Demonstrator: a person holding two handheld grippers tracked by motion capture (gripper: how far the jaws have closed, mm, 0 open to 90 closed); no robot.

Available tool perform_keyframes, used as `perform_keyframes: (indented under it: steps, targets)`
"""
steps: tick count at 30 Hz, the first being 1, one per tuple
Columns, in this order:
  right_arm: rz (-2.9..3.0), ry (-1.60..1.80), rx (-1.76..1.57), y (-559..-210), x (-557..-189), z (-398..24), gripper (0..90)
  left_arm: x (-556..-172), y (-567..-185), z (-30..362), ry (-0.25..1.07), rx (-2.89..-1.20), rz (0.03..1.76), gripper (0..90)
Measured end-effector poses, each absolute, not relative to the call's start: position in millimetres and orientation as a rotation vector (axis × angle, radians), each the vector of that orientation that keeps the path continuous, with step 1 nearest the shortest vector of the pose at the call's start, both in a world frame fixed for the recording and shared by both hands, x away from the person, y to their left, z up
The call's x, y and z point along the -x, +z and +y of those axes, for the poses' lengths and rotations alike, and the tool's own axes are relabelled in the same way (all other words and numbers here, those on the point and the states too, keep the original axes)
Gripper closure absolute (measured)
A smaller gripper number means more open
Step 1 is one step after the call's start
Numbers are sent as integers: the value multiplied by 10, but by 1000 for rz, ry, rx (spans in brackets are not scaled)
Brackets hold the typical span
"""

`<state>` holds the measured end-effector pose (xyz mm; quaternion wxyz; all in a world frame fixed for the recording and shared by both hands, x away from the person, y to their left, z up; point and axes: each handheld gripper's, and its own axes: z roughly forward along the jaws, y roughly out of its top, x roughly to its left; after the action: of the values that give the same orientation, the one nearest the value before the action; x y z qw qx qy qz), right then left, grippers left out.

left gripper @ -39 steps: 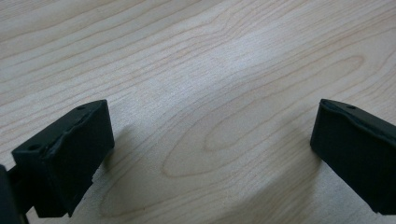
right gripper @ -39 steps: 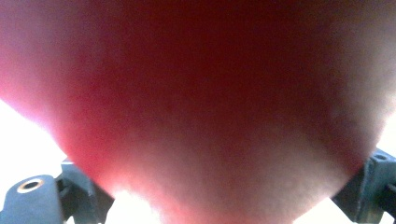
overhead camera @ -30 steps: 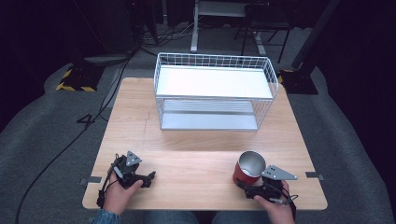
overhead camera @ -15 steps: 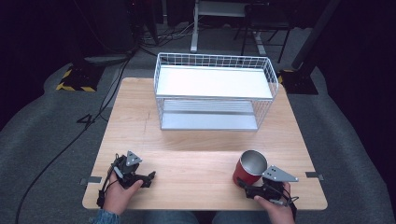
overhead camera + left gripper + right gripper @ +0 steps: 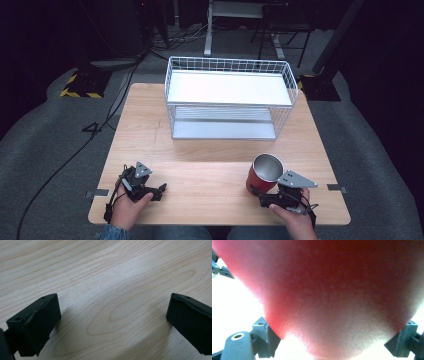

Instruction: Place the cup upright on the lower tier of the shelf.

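While gripped, red cup (image 5: 264, 174) stands upright, mouth up.

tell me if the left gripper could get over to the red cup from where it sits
Probably yes: bare table lies between the open left gripper and the red cup, though the right gripper already grips it.

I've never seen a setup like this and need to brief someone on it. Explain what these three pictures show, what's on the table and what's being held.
A person sits at a wooden table, holding a hand-operated gripper in each hand. The high view looks down from above. The other two come from small cameras riding on the grippers.

The left gripper rests near the table's front edge, its black fingers wide apart over bare wood, holding nothing.

The right gripper is closed around a red metal cup, whose blurred red wall looms close in the right gripper view.

Further back stands a white wire basket.
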<state>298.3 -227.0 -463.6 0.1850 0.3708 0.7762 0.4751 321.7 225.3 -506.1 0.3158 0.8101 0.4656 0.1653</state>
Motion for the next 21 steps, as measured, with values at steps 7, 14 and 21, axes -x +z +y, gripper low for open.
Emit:
perform_keyframes:
  steps: [7, 14, 21]
  targets:
    - [2190, 1352, -1060, -4489, -3105, -2219, 167, -3219, -5060, 2250, 435, -2132, 1230, 1]
    - [2190, 1354, -1071, -4364, -3284, -2175, 167, -3220, -5061, 2251, 438, -2132, 1228, 1]
    - [2183, 1341, -1073, -4281, -3487, -2096, 167, -3220, -5061, 2250, 438, -2132, 1228, 1]
